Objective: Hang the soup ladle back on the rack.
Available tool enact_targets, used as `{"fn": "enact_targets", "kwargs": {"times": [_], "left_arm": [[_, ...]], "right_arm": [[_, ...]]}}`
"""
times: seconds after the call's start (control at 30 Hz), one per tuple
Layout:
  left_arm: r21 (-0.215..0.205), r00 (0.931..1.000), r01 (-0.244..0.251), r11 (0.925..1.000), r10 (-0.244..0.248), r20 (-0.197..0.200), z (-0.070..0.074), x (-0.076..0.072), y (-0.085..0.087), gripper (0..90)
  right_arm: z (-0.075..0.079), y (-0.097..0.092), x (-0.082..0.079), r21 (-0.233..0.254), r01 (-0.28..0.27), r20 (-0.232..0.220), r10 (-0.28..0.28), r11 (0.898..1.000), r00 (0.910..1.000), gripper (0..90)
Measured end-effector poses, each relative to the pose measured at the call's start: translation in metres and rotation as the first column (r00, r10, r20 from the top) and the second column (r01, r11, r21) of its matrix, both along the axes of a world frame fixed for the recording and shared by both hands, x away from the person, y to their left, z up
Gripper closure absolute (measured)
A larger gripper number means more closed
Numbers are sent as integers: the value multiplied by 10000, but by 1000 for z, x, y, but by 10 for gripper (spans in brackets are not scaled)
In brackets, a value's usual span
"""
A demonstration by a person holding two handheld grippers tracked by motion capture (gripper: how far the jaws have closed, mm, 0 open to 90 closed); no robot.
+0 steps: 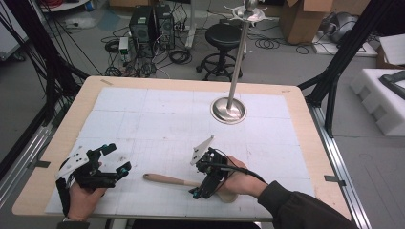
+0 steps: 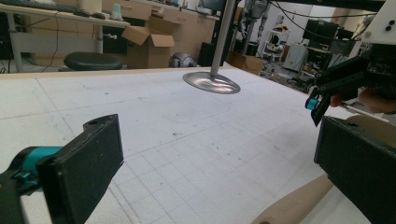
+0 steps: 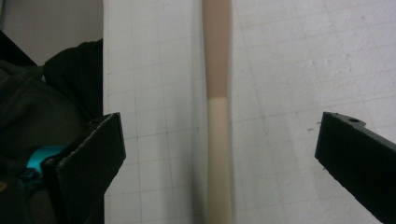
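Jaws of my right gripper [image 3: 219, 154] stand wide open, gripping nothing, straddling the wooden spoon [image 1: 168, 179], whose handle [image 3: 218, 140] runs toward twelve o'clock between them on the white mat [image 1: 157, 119]. I judge a good grasp needs lowering squarely, handle centred, then closing. My left gripper [image 1: 114, 160], also open and empty, waits at nine o'clock.

The wooden spoon's [image 1: 168, 179] bowl is hidden beneath the right tool [image 1: 195, 193] and hand (at 5 o'clock on the tabletop [image 1: 157, 82]); its handle is cut off by both edges in the right gripper view.
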State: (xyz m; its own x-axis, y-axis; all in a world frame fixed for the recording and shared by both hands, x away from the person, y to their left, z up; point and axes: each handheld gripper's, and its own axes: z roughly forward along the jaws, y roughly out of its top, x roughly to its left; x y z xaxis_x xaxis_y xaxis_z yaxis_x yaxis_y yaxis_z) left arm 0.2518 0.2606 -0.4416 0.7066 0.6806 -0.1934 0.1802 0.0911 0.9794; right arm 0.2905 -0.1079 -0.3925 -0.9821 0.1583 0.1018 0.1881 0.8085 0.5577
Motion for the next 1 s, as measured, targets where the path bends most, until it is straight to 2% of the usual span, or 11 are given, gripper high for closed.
{"fn": "enact_targets", "kwargs": {"times": [0.07, 0.1, 0.2, 0.43, 0.67, 0.9, 0.97, 1.0], "left_arm": [[-13, 10000, -38, 10000, 38, -1, 0, 0, 1, 17], [-71, 10000, -54, 10000, 54, -9, 0, 0, 1, 17], [-58, 10000, -43, 10000, 43, -6, 0, 1, 1, 18], [-55, 10000, 1, 10000, -1, -31, 0, 1, 1, 17], [-87, 10000, 13, 10000, -14, -76, 0, 1, 0, 18], [-56, 10000, 31, 10000, -31, -70, -1, 1, 0, 18], [-64, 10000, 23, 10000, -24, -64, 0, 1, 0, 18], [-88, 10000, 31, 10000, -32, -73, 0, 1, 0, 18]], "right_arm": [[-2, 1, 1, -143, -98, -189, 95, 9999, 9998, 42], [-3, 2, 1, -140, -155, -143, 153, 9998, 9998, 44], [-6, 5, 0, -418, -66, -336, 52, 9991, 9994, 44], [-12, 9, 0, -1176, -85, -307, 49, 9930, 9995, 71], [-15, 10, -1, -1652, -113, -365, 53, 9862, 9993, 230], [-19, 15, -4, -2390, -288, -363, 207, 9706, 9991, 417], [-21, 17, -6, -2732, -372, -273, 309, 9612, 9992, 462], [-22, 18, -6, -2781, -378, -167, 345, 9598, 9993, 476]]}}
